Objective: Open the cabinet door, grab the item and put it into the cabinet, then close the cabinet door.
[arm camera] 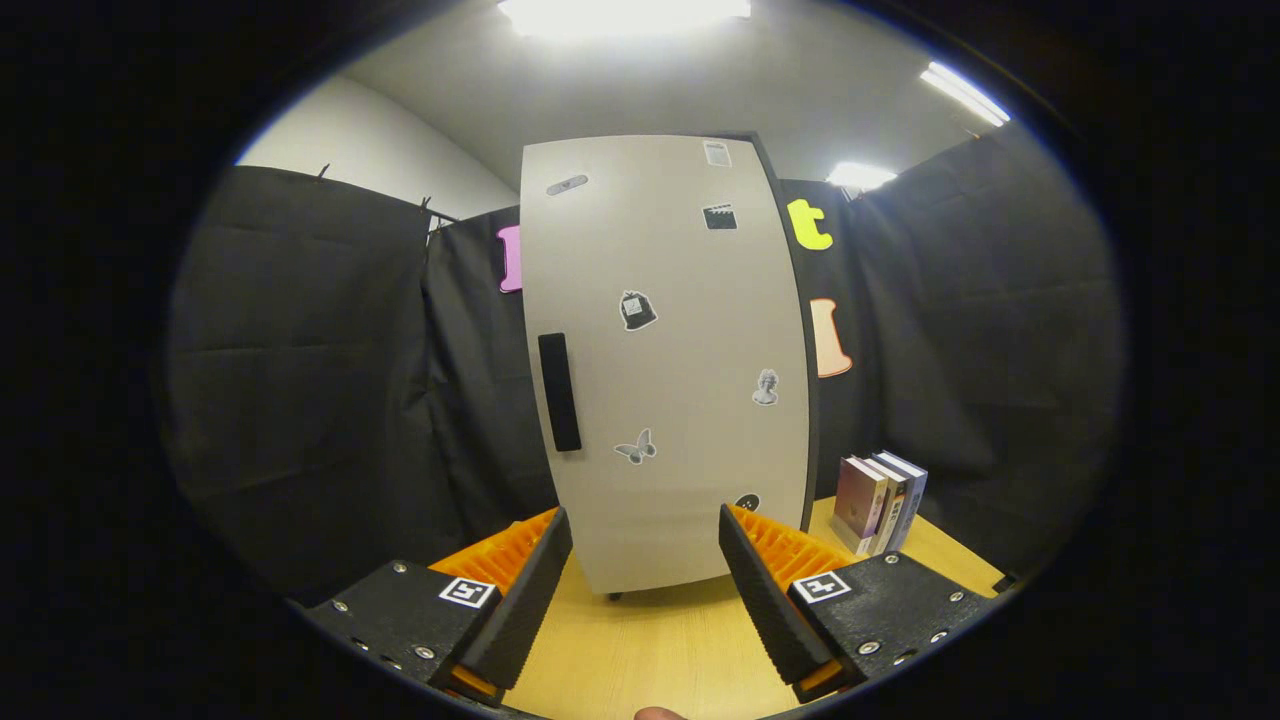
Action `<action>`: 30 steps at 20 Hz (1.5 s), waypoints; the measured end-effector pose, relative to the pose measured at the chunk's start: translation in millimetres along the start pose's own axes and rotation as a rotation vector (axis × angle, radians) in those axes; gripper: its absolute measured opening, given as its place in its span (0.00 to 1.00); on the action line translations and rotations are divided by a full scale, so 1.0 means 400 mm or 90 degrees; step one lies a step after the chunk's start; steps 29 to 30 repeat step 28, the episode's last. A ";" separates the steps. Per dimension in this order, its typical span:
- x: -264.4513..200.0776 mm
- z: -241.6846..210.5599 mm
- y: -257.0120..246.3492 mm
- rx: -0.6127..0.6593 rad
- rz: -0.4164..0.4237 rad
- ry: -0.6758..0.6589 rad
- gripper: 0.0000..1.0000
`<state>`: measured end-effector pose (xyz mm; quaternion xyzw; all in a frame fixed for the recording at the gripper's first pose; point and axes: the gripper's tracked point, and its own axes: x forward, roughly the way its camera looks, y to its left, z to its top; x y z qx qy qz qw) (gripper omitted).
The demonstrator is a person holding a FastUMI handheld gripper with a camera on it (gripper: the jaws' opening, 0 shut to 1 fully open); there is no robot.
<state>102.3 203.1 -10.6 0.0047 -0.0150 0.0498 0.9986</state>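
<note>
Ahead, one closed cabinet and three upright books face the released, empty hand-held gripper.

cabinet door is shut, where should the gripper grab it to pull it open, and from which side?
Grip the dark vertical handle near the left edge of the cabinet door. It is a narrow upright bar, so come straight in from the front with the open gripper and one finger on each side of it. With the handle on that edge, the hinge is probably on the right.
</note>
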 end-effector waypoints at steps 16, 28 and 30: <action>-0.012 0.011 0.001 0.001 -0.012 -0.014 0.92; -0.013 -0.004 -0.006 0.000 -0.023 -0.007 0.92; -0.013 -0.004 -0.006 0.000 -0.023 -0.007 0.92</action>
